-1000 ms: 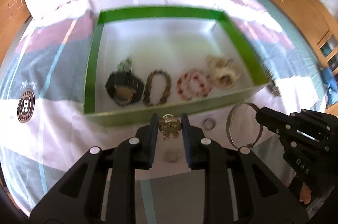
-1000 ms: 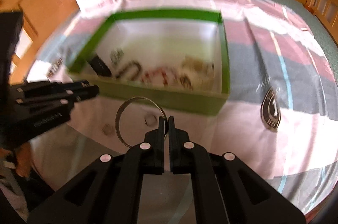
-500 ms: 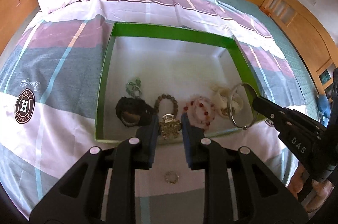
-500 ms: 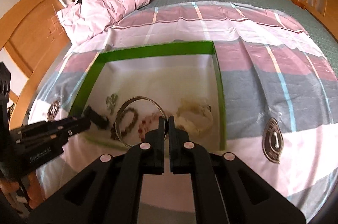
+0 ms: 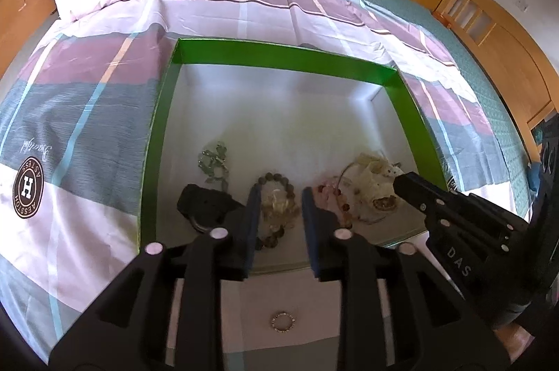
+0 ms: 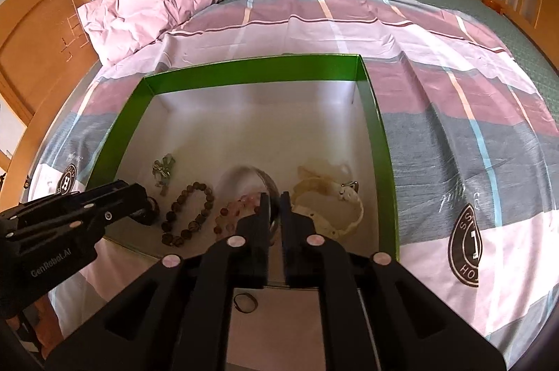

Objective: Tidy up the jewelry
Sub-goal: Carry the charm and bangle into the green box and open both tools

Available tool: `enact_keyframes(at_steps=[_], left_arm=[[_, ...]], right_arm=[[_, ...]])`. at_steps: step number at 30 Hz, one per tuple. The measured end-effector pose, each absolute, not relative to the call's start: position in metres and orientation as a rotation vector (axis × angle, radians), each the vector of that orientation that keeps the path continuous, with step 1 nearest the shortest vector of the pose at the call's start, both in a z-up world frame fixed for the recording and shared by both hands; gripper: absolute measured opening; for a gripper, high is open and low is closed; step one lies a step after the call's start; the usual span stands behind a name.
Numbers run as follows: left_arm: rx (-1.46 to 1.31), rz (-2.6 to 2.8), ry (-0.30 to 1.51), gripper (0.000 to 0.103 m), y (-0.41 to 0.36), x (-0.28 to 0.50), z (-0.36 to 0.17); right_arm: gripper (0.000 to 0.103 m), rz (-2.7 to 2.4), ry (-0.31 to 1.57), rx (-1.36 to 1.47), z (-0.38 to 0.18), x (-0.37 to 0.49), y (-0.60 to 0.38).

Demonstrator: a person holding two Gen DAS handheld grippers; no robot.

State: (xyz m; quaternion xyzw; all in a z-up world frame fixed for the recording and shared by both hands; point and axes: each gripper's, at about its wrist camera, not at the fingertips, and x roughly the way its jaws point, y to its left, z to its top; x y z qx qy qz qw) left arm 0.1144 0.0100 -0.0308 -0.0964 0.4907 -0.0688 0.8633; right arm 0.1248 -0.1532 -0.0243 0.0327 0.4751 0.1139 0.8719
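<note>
1. Left wrist view: the left gripper (image 5: pixel 281 212) hangs over the near edge of the green box (image 5: pixel 153 140) on the bed (image 5: pixel 87 98), its fingers (image 5: pixel 252 217) spread and just opening.
2. Between those fingers sits a blurred gold hair clip (image 5: pixel 279 213), no pad pressing it, over the brown bead bracelet (image 5: pixel 276 178).
3. Left of the fingers lies a black piece (image 5: pixel 202 203); beyond it, a green trinket (image 5: pixel 213 161).
4. Right wrist view: the right gripper (image 6: pixel 275 208) has its fingers (image 6: pixel 263 213) slightly parted, just opening too.
5. A blurred silver bangle (image 6: pixel 255 175) lies just ahead of the tips, free of the pads.
6. Right of them, cream jewelry (image 6: pixel 328 203); left, red beads (image 6: pixel 230 213).
7. Below the fingers, outside the box, a small ring (image 5: pixel 283 322) rests on the sheet.
</note>
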Motion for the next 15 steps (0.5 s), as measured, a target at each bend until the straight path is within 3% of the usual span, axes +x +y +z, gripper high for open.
enact_keyframes(at_steps=[2,8,12,15], left_arm=[[-0.21,-0.142,1.014,0.042,0.011,0.111,-0.026],[-0.191,-0.178,1.033,0.044,0.008,0.09,-0.017],[-0.187,-0.183,1.076,0.053,0.013,0.07,-0.018],[-0.157,-0.184,1.088,0.054,0.013,0.059,-0.021]], right_arm=[[0.03,0.243,0.993,0.098,-0.02,0.122,-0.157],[0.03,0.349,1.037,0.123,-0.008,0.103,-0.154],[0.03,0.402,1.096,0.055,-0.013,0.083,-0.142],[0.03,0.409,1.156,-0.009,-0.027,0.074,-0.134]])
